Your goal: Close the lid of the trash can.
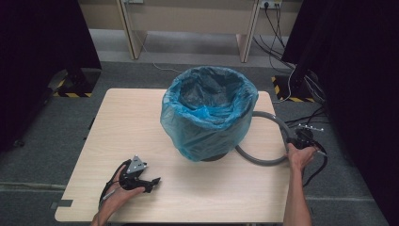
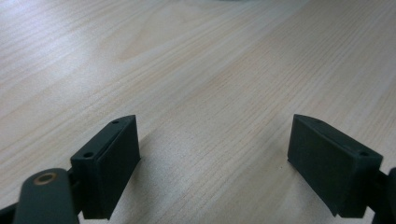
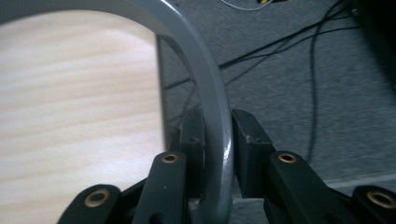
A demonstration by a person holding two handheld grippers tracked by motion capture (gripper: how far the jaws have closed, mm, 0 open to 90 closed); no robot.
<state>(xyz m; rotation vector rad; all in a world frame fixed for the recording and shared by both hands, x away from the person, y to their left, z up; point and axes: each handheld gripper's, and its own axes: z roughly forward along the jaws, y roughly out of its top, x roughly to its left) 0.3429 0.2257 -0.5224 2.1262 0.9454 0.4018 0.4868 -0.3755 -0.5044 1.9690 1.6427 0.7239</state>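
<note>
Grey carpet runs under a pale wood-grain worktop (image 1: 117, 132), with dark curtains at both sides and black cables trailing across the floor on the right. On the worktop, towards its far middle, stands a round bin (image 1: 207, 113) lined with a thin, crinkled, translucent blue bag whose rim folds out over the edge and drapes down the sides. A smooth grey handle (image 1: 263, 160), a glossy curved bar of round section, swings out from the bin's base in a wide arc to the worktop's right edge.

The right gripper (image 1: 301, 139) sits at that edge, at the far right of the arc. In the right gripper view its black jaws stand to either side of the grey handle (image 3: 217, 116), pads closed against it, so the right gripper (image 3: 219, 135) is clamped on the bar, which rises between them and bends away to the left over the wood.

The left gripper (image 1: 153, 181) rests low near the worktop's front left corner, well apart from the bin. Its matte black block-shaped fingers (image 2: 112, 163) stand wide apart over bare wood grain.
</note>
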